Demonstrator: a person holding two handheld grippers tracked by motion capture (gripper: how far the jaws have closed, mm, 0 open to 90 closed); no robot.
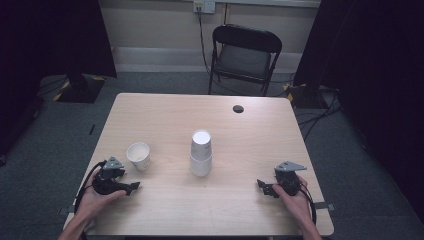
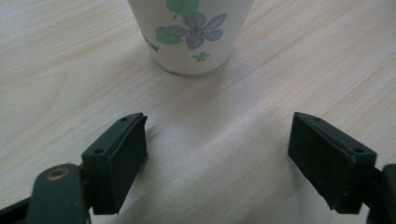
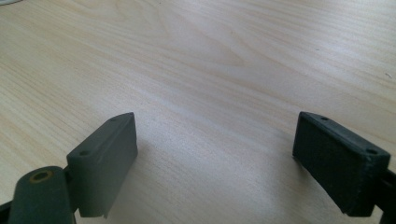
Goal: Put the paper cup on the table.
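Now the left claw (image 2: 217, 154) gapes empty — just short of the flowered cup (image 2: 191, 32).

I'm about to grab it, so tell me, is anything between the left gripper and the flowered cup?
Nothing. In the left gripper view, only bare table separates the open left gripper from the flowered cup.

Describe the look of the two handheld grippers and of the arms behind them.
Both the left gripper and the right gripper are black, with a grey three-cornered plate on top and a black cable trailing back. Each has two blocky black jaws with flat pads and small screw holes; a brass-coloured fitting sits low beside one jaw. The forearms are bare, without sleeves.
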